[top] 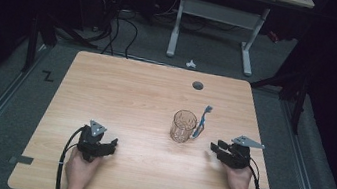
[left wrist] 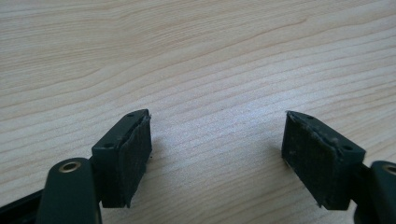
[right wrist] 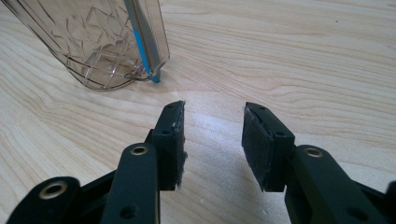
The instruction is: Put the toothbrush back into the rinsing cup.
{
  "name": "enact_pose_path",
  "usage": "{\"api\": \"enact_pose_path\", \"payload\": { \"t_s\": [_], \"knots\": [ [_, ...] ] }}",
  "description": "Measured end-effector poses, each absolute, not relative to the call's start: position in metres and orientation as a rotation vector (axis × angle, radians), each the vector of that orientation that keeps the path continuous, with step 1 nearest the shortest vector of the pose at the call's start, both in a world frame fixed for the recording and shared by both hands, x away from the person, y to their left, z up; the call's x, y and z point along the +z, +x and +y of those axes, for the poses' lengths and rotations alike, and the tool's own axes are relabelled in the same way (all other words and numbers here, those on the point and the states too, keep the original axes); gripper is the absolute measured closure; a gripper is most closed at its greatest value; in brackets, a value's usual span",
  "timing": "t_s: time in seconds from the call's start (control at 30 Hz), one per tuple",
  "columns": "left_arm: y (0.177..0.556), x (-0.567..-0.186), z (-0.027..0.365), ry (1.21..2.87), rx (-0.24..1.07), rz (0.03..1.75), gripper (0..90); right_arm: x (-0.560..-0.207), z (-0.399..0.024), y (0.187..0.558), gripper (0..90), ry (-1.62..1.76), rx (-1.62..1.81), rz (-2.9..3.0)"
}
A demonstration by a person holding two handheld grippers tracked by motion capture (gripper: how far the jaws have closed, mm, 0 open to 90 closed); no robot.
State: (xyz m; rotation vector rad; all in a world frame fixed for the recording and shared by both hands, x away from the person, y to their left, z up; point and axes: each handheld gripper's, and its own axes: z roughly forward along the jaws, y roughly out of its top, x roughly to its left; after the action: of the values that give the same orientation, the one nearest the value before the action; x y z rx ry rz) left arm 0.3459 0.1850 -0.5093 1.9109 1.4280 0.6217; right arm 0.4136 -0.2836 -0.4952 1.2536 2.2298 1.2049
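Resting low on the table (top: 121, 92), your left gripper (top: 109, 147) stands wide apart, grasping nothing. Your right gripper (top: 214, 147), parted and empty, points at the clear cup (top: 183, 126) with the toothbrush (top: 202, 121) leaning against it.

A clear plastic cup (top: 184, 126) with a faceted diamond pattern and a side handle stands upright on the worktop (top: 130, 99), right of centre, nearer the right edge than the left. A blue and white toothbrush (top: 202, 121) leans against the cup's handle side, its lower end on the worktop, its bristled head raised toward the far edge.
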Motion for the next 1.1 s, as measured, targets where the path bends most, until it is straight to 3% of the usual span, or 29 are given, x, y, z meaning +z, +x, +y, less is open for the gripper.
{"api": "enact_pose_path", "payload": {
  "t_s": [0.53, 1.1],
  "knots": [
    [0.346, -0.509, 0.185, 1.91, 0.622, 1.428, 24.8, -0.502, -0.28, 0.418, 55.4, 1.278, 1.149, 2.255],
    [0.346, -0.509, 0.185, 1.91, 0.622, 1.428, 25.0, -0.503, -0.266, 0.412, 40.4, 1.228, 0.964, 2.243]
  ]
}}
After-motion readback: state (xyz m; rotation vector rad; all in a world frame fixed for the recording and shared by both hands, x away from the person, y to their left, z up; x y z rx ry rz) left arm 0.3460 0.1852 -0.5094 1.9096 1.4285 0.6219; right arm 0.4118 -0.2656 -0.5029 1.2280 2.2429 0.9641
